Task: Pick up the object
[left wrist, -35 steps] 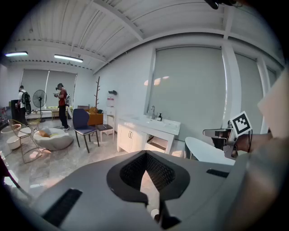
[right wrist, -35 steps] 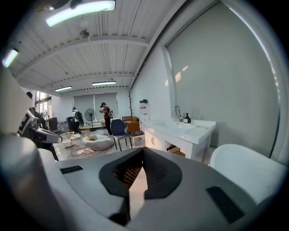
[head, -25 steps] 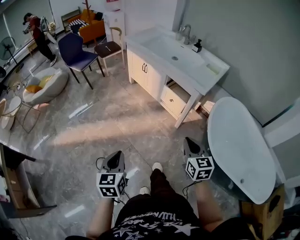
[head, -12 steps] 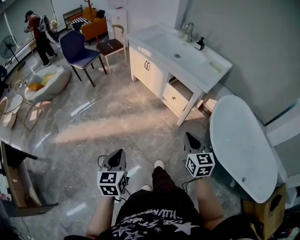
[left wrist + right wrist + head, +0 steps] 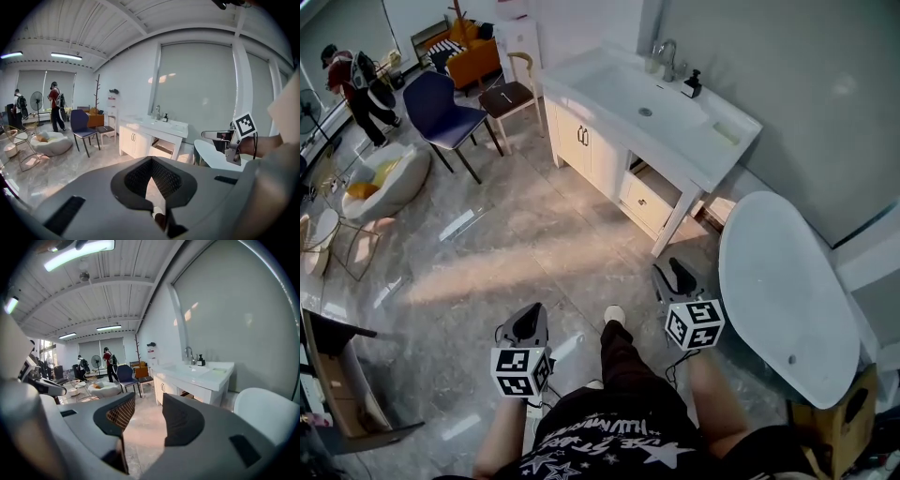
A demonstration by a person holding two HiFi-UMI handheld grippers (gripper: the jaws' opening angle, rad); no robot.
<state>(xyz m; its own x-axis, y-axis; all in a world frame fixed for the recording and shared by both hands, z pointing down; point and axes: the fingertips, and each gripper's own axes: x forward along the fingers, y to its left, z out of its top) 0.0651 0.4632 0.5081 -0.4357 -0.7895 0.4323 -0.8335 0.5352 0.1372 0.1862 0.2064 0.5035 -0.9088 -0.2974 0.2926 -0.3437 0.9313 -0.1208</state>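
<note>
From above, the head view shows both tools at once: the left gripper (image 5: 530,317) near the person's left knee and the right gripper (image 5: 676,275) farther forward, just beside a white oval surface (image 5: 787,281). Only the gripper views show the fingers. The left gripper's fingers (image 5: 161,180) are pressed together at their tips, and the right gripper's fingers (image 5: 180,420) are spread and opening, with bare floor between them. Neither holds anything, and I cannot tell which thing is the object to pick up. The gripper views also take in the ceiling lights (image 5: 65,56), a standing fan (image 5: 36,100) and a coat stand (image 5: 97,91), all outside the head view. The head view alone looks down into the sink (image 5: 642,94). Counted: two grippers, one vanity (image 5: 581,141) with one open drawer (image 5: 649,192), one faucet (image 5: 666,54), one soap bottle (image 5: 692,86), two chairs, blue (image 5: 439,105) and wooden (image 5: 511,94), and two people (image 5: 56,105) far left.
</note>
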